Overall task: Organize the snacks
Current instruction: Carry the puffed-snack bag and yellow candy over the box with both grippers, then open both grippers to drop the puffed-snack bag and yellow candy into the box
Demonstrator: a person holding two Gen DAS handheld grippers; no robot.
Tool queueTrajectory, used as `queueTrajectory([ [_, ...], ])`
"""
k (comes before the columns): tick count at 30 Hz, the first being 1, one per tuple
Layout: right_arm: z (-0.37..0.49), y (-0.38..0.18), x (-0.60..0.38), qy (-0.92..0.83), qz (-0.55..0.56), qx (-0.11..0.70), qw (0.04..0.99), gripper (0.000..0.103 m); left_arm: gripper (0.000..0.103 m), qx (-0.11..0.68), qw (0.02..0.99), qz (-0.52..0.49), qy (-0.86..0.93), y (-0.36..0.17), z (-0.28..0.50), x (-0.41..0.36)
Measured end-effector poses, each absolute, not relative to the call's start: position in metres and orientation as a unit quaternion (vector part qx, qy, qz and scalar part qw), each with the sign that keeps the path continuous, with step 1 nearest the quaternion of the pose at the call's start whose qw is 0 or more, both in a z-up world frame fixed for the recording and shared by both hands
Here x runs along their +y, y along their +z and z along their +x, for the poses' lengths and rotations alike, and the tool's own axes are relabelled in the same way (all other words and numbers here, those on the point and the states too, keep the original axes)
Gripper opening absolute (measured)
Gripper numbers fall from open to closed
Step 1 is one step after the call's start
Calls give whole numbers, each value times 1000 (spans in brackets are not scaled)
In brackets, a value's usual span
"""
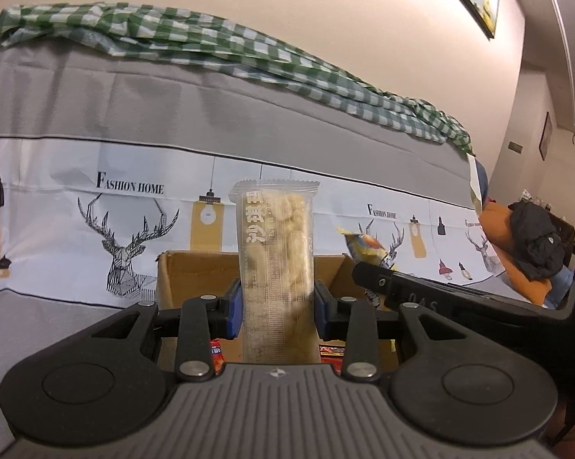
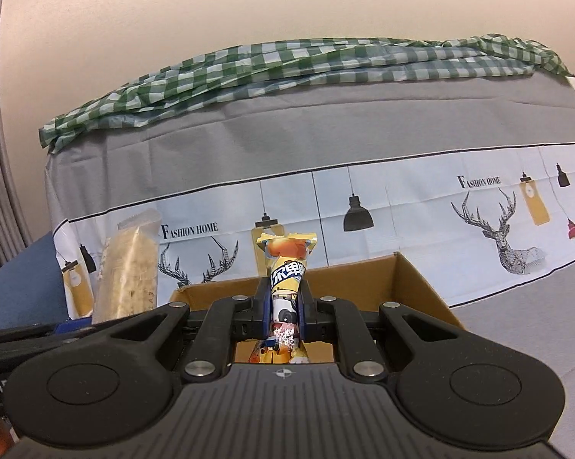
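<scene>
clear snack pack (image 1: 275, 267): long, pale puffed pieces inside, upright, clamped between blue pads, above box
yellow snack pack (image 2: 287, 279): crumpled, cartoon print, upright, pinched mid-body
cardboard box (image 2: 414, 287): open, brown, below both packs

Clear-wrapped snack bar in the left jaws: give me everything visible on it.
The snack bar is a long pale, lumpy puffed block in a clear plastic wrapper with a crimped, serrated top seal and white printed characters down one side. It stands upright, clamped near its lower half by the left gripper, in front of the open cardboard box. The right wrist view shows it tilted.
</scene>
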State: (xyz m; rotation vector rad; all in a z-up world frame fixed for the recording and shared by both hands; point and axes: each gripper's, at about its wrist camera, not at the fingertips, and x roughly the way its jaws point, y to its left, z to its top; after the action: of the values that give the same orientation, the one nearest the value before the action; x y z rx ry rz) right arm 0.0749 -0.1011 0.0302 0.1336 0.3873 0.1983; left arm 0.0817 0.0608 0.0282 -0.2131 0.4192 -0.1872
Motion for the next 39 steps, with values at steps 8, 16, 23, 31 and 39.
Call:
queueTrajectory([
  [8, 75, 28, -102, 94, 62, 193, 975, 13, 40, 212, 967, -97, -103, 26, 84, 55],
  [16, 76, 27, -99, 91, 60, 196, 974, 13, 40, 216, 966, -99, -103, 26, 86, 58],
  [23, 76, 27, -99, 91, 56, 193, 975, 13, 40, 218, 965, -96, -107, 26, 86, 58],
  [31, 75, 27, -99, 91, 55, 192, 976, 13, 40, 220, 965, -94, -110, 26, 86, 58],
  [39, 81, 25, -103, 73, 68, 211, 972, 66, 61, 221, 967, -85, -99, 23, 82, 62],
])
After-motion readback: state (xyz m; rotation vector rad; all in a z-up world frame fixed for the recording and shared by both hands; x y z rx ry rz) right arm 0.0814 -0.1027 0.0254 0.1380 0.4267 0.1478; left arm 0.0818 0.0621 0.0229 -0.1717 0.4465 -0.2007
